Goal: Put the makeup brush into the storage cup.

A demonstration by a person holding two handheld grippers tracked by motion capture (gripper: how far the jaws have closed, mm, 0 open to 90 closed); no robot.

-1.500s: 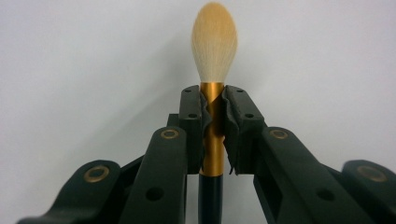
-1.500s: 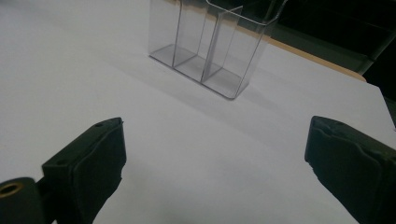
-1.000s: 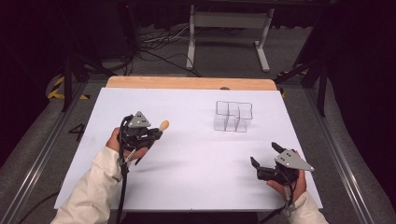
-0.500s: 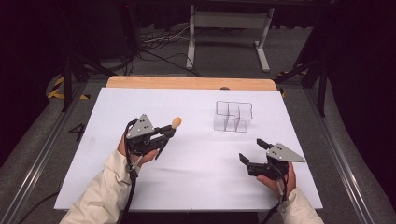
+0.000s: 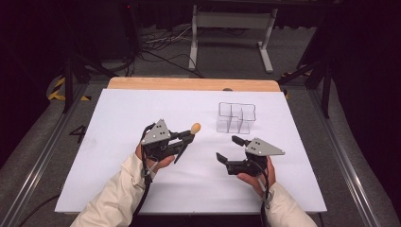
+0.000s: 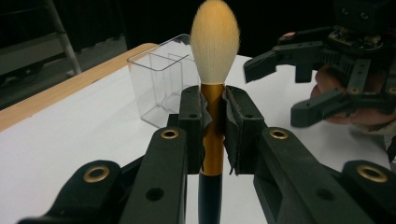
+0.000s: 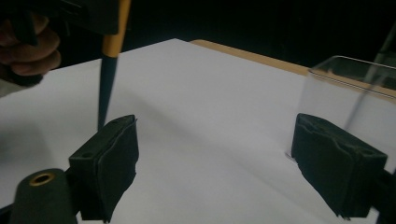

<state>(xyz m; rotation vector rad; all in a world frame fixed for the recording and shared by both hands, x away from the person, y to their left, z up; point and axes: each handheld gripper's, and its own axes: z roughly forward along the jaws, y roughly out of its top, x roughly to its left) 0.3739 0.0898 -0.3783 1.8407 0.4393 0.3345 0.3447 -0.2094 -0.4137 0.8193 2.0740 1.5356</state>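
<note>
L gripper (image 5: 185, 138) is clamped on a makeup brush (image 6: 214, 70) at its gold collar, bristles up, above the white table (image 5: 113, 156). R gripper (image 5: 228, 149) has nothing in it; jaws wide, just been closing a bit, near clear organizer (image 5: 235, 117).

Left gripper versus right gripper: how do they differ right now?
The left gripper is shut on the makeup brush, pads clamping its gold ferrule; the right gripper stands open with nothing between its jaws, which have just been closing slightly. The left sits farther from the clear organizer; the right lies just below it. Both are hand-held, black, with grey plates.
</note>
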